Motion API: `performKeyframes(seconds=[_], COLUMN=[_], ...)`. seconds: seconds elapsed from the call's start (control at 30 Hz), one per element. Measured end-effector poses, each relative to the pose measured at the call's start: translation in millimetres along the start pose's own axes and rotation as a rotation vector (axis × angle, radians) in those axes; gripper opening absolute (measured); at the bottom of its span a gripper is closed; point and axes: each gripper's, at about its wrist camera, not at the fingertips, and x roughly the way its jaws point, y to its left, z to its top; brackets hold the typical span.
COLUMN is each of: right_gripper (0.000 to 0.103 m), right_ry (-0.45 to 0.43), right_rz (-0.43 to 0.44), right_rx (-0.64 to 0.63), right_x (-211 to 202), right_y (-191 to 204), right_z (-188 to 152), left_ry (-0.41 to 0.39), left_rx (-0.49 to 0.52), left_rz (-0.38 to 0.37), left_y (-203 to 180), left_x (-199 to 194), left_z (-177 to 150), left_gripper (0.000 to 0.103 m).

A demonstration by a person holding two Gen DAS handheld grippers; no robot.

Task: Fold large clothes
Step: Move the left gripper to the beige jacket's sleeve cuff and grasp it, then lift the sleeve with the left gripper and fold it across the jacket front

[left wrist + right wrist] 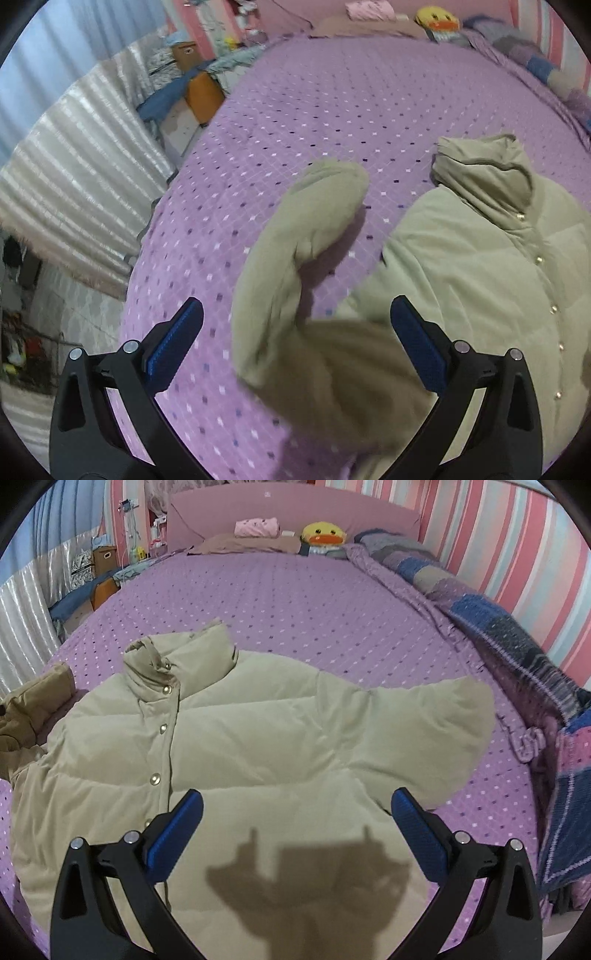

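Note:
A beige puffer jacket point(258, 731) lies front-up on the purple bedspread point(314, 602), collar toward the headboard, snap buttons closed. One sleeve point(436, 723) spreads out to the right. In the left wrist view the other sleeve point(295, 266) is bent up and blurred beside the jacket body point(480, 280). My left gripper point(295, 343) is open and empty, just above that sleeve. My right gripper point(295, 827) is open and empty, hovering over the jacket's lower front, its shadow on the fabric.
A rolled patchwork blanket point(498, 627) lies along the bed's right edge by the striped wall. A duck plush point(323, 535) and folded pink cloth point(256, 527) sit at the pink headboard. Boxes and clutter point(192, 85) stand off the bed's left side by curtains.

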Motion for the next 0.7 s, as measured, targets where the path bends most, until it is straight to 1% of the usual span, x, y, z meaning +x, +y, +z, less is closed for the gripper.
performKeyframes(seconds=[0.1, 0.13, 0.2, 0.27, 0.3, 0.33, 0.37, 0.43, 0.47, 0.5, 0.57, 0.6, 0.63, 0.7], right_gripper=[0.101, 0.101, 0.101, 0.101, 0.101, 0.101, 0.101, 0.101, 0.101, 0.101, 0.101, 0.101, 0.101, 0.101], right_ry=[0.02, 0.024, 0.033, 0.035, 0.035, 0.036, 0.037, 0.044, 0.05, 0.055, 0.058, 0.054, 0.049, 0.043], right_rz=[0.004, 0.008, 0.008, 0.004, 0.0, -0.005, -0.009, -0.015, -0.013, -0.003, 0.018, 0.023, 0.023, 0.013], right_rx=[0.002, 0.002, 0.0, -0.005, -0.009, -0.012, -0.017, -0.022, -0.019, -0.015, -0.011, -0.012, -0.016, -0.03], right_x=[15, 19, 25, 30, 33, 35, 38, 46, 50, 53, 55, 55, 54, 52], right_y=[3, 3, 4, 2, 1, -1, -2, -5, -7, -8, -10, -11, -12, -12], right_z=[4, 6, 9, 13, 15, 16, 18, 21, 23, 23, 23, 22, 21, 19], left_ry=[0.07, 0.086, 0.135, 0.174, 0.186, 0.205, 0.223, 0.24, 0.242, 0.242, 0.234, 0.221, 0.196, 0.125], left_rx=[0.034, 0.037, 0.033, 0.037, 0.039, 0.038, 0.029, -0.013, -0.036, -0.059, -0.112, -0.136, -0.161, -0.216], left_rz=[0.024, 0.029, 0.039, 0.027, 0.032, 0.052, 0.054, 0.024, 0.006, -0.014, -0.072, -0.102, -0.146, -0.279], left_y=[-9, -10, -12, -13, -12, -12, -10, -4, 0, 3, 9, 12, 17, 23], left_x=[39, 47, 70, 85, 91, 99, 106, 112, 112, 113, 108, 102, 93, 69], left_z=[28, 33, 40, 41, 40, 41, 42, 45, 45, 45, 43, 41, 39, 36], left_gripper=[0.1, 0.099, 0.092, 0.076, 0.073, 0.065, 0.058, 0.05, 0.043, 0.038, 0.025, 0.023, 0.02, 0.02])
